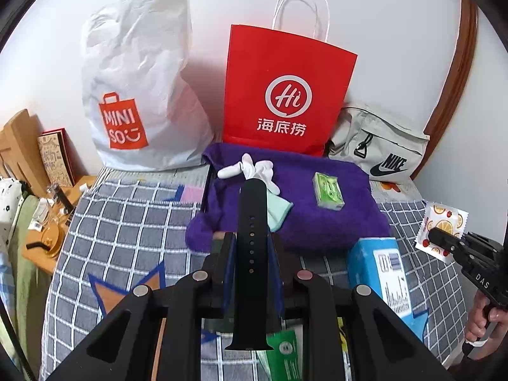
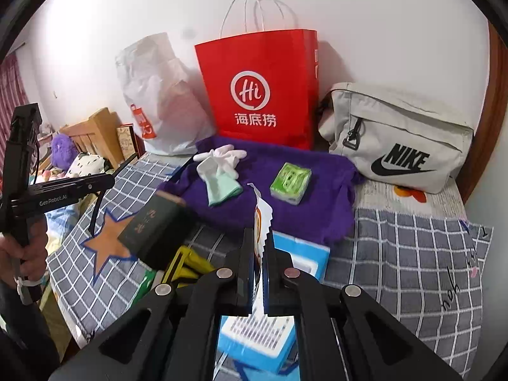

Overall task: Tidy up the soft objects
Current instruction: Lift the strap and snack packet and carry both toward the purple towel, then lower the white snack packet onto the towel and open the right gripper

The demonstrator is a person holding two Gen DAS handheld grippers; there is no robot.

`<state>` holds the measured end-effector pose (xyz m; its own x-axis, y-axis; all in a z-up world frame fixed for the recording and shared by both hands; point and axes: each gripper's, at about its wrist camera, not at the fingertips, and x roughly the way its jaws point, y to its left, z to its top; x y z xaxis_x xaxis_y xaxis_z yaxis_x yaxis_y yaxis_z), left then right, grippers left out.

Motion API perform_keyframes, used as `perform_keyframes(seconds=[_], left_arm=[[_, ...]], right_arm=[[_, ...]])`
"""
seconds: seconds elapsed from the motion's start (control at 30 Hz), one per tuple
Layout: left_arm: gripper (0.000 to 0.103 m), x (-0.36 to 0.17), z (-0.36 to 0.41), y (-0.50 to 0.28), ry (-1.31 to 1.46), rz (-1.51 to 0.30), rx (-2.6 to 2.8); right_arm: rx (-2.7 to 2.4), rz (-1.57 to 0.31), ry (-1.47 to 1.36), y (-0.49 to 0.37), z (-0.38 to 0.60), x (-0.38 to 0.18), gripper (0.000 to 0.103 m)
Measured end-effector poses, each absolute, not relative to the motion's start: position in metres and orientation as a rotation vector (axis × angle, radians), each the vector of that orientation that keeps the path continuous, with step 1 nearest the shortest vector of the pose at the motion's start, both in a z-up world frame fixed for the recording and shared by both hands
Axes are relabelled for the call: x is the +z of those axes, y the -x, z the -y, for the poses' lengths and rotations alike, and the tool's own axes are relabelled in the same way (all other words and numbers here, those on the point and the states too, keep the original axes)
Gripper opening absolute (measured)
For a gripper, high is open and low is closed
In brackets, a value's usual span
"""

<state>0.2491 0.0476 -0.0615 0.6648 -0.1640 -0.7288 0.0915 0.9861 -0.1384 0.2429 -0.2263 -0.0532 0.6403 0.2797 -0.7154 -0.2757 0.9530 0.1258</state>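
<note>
Black watch strap (image 1: pixel 250 238) clamped in the left gripper (image 1: pixel 250 244) and thin fruit-print sachet (image 2: pixel 263 222) pinched edge-on in the right gripper (image 2: pixel 261 244), both just short of the purple towel (image 1: pixel 317 216): sachet likely to slip.

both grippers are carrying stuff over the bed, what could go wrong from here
1. The black watch strap stands long and loose out of the left gripper; it could slide out.
2. The right gripper pinches only the edge of the thin fruit-print sachet, so it may twist free.
3. Either load could snag the white glove on the purple towel.
</note>
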Motion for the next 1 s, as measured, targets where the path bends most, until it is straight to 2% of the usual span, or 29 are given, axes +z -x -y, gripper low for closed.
perform_keyframes(seconds=[0.77, 1.0], left_arm=[[0.020, -0.079, -0.046, -0.323, 0.085, -0.874, -0.123], [0.020, -0.090, -0.041, -0.347, 0.080, -0.895, -0.126]], right_arm=[[0.285, -0.797, -0.002, -0.347, 0.235, -0.056, 0.004], [0.282, -0.821, 0.006, -0.376, 0.235, -0.076, 0.004]])
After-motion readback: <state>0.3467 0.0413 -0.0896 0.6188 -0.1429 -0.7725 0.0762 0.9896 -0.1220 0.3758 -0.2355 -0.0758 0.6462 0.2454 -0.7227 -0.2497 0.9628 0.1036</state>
